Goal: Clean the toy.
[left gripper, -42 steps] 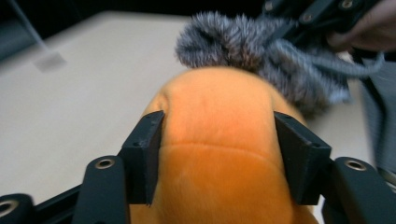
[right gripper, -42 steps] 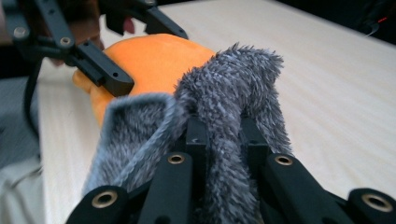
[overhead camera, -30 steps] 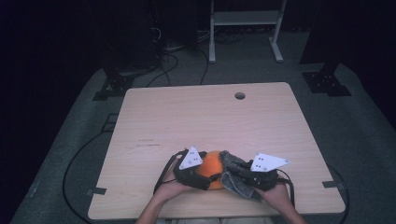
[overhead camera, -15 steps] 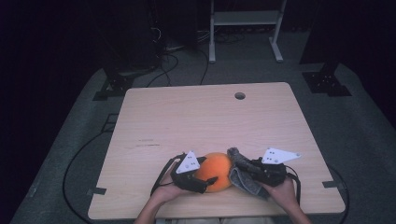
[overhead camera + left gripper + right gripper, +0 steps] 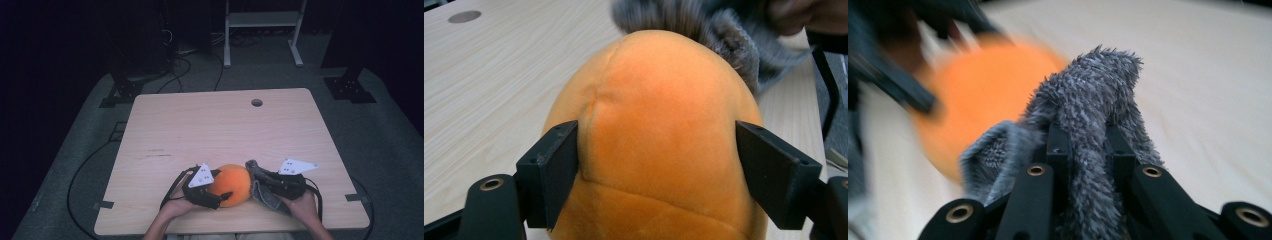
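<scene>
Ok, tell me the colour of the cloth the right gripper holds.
Grey, a fuzzy cloth; the right gripper view shows it best.

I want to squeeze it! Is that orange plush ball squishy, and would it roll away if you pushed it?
Probably squishy: the orange plush ball has fuzzy fabric and seams, and the left gripper presses on both its sides. It looks light for its size. Being rounded, it might roll, though soft fabric on the table should slow it.
</scene>
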